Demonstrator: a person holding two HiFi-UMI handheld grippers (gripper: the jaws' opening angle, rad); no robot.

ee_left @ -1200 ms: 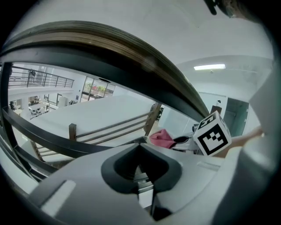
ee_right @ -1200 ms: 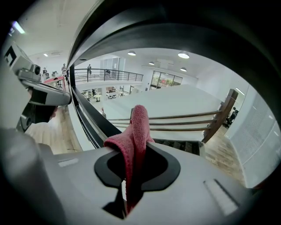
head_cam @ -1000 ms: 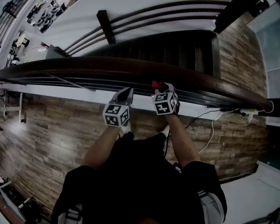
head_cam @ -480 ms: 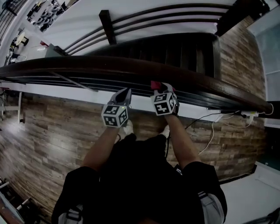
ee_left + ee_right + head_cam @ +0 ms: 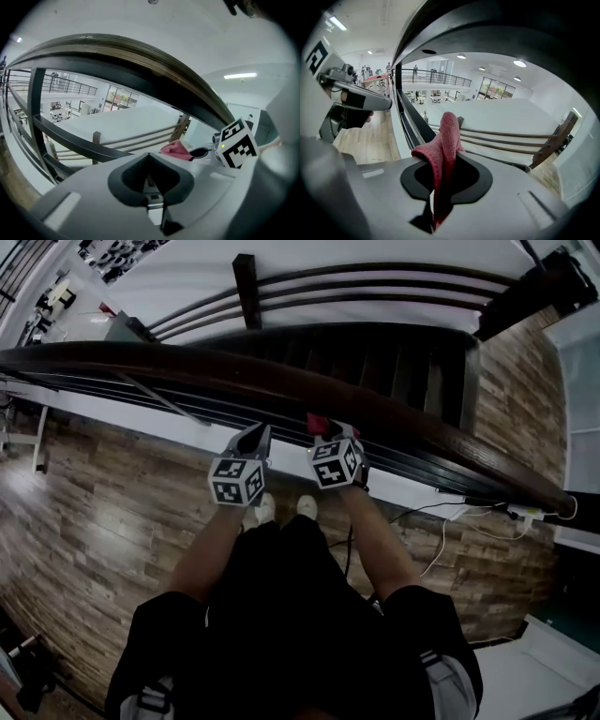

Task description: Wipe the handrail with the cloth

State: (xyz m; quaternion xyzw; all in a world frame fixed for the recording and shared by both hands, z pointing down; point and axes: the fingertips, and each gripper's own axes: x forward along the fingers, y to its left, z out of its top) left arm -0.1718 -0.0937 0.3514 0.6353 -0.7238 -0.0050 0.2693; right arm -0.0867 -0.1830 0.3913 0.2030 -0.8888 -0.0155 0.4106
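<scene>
The right gripper [image 5: 439, 190] is clamped on a red cloth [image 5: 446, 136]. The fabric is pinched low between the jaws, and a folded tuft stands up beyond them. The left gripper [image 5: 151, 164] has its jaws pressed together with nothing between them, and it hangs just beside the right one, below the handrail [image 5: 187, 367].

In the head view the cloth [image 5: 318, 423] sits at the near edge of the dark wooden rail. In the right gripper view the handrail [image 5: 511, 33] arches overhead and the tuft stands free under it, so the cloth looks close to the wood but not pressed against it (whether a corner touches the underside cannot be told).

As I judge it, the step in hand is getting the cloth onto the rail, either before a stroke or between strokes. The next move calls for lifting and tipping the right gripper [image 5: 325, 432] until the tuft bears flat on the rounded top. It then has to slide along the length of the rail with steady pressure and a firm enough grip that the fabric does not pull out. The left gripper [image 5: 254, 437] has no evident job and only needs to stay out of the way.

By count there are two grippers, one cloth and one handrail at hand, with a second railing [image 5: 375, 282] across the stairwell and two pale shoes [image 5: 262, 510] on the plank floor [image 5: 103, 521]
</scene>
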